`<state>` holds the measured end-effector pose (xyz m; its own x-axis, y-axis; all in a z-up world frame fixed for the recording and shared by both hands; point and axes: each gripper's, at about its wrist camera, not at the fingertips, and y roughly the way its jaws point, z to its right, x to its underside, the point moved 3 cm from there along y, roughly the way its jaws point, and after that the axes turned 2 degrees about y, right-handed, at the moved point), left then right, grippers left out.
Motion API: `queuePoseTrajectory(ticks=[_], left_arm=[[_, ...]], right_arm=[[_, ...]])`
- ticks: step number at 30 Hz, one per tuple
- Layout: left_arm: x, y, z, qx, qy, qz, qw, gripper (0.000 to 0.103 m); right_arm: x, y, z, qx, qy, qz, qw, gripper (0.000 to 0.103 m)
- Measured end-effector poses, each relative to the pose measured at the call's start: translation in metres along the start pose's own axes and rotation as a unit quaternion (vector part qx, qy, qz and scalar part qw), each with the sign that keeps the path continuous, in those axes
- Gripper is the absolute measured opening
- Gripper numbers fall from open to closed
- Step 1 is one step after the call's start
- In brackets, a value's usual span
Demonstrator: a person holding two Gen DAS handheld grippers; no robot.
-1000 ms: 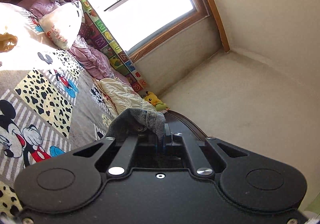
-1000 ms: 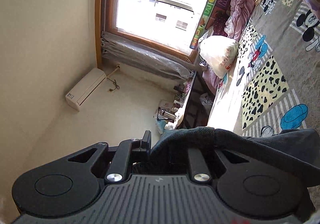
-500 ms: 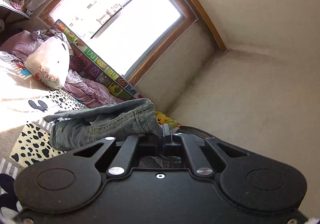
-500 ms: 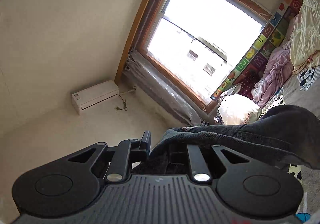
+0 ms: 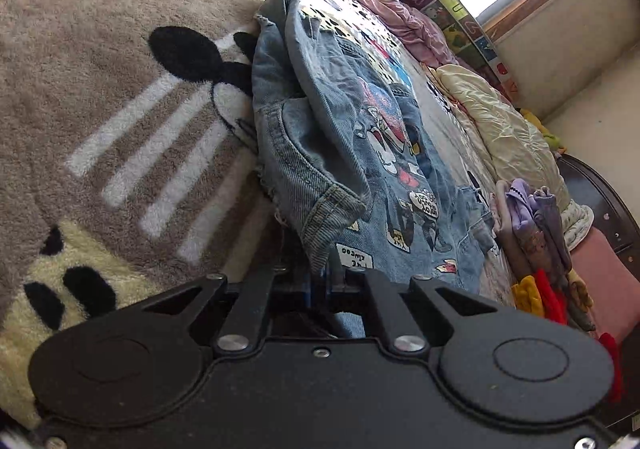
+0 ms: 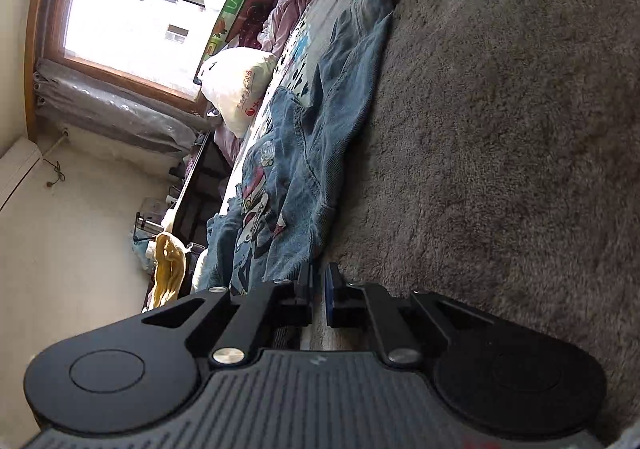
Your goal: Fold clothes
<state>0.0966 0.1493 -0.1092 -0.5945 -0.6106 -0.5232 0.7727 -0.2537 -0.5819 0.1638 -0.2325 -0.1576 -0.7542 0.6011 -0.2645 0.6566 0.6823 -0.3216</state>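
Both cameras sit low, close to the blanket (image 5: 100, 89), looking along it. Both see the denim jacket (image 5: 360, 137) and window (image 6: 132, 1).

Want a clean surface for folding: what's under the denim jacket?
The denim jacket lies on the grey cartoon-print blanket, which shows all around it. Whatever sits directly beneath the denim is covered and cannot be seen.

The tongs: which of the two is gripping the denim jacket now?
The left tongs, shut on the denim jacket hem. The right tongs stand slightly apart, holding nothing, beside the jacket on the blanket.
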Motion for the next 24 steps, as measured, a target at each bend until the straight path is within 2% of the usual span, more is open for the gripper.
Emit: queuePoseTrajectory(ticks=[3, 7, 11, 13, 14, 15, 16, 18, 21, 24], left_arm=[[0.002, -0.002, 0.005, 0.004, 0.006, 0.005, 1.0, 0.024], [0.004, -0.001, 0.007, -0.009, 0.026, 0.027, 0.9992, 0.025], [0.0, 0.002, 0.0, 0.0, 0.014, 0.04, 0.9991, 0.025], [-0.002, 0.004, -0.001, 0.001, 0.011, 0.044, 0.999, 0.025], [-0.003, 0.005, -0.002, 0.002, 0.01, 0.045, 0.9989, 0.025], [-0.003, 0.005, -0.002, 0.003, 0.008, 0.047, 0.9989, 0.025], [-0.004, 0.006, -0.003, 0.003, 0.007, 0.049, 0.9988, 0.025], [-0.006, 0.008, -0.004, 0.004, 0.004, 0.052, 0.9986, 0.025], [-0.008, 0.01, -0.005, 0.006, -0.001, 0.057, 0.9984, 0.025], [-0.01, 0.012, -0.007, 0.008, -0.005, 0.062, 0.998, 0.025]], right_arm=[[-0.013, 0.002, 0.0, -0.006, 0.02, 0.023, 1.0, 0.043], [-0.031, 0.019, -0.003, 0.01, 0.015, 0.028, 0.999, 0.044], [-0.05, 0.044, -0.006, 0.021, 0.013, 0.03, 0.999, 0.044], [-0.058, 0.058, -0.006, 0.02, 0.014, 0.023, 0.999, 0.042], [-0.062, 0.066, -0.006, 0.018, 0.016, 0.016, 1.0, 0.037], [-0.065, 0.073, -0.006, 0.018, 0.019, 0.011, 1.0, 0.024], [-0.067, 0.071, -0.009, 0.006, 0.023, 0.019, 1.0, 0.007], [-0.071, 0.067, -0.014, -0.018, 0.03, 0.037, 0.999, 0.005], [-0.075, 0.032, -0.022, -0.06, 0.038, 0.079, 0.994, 0.004], [-0.064, -0.014, -0.018, -0.07, 0.027, 0.112, 0.991, 0.003]])
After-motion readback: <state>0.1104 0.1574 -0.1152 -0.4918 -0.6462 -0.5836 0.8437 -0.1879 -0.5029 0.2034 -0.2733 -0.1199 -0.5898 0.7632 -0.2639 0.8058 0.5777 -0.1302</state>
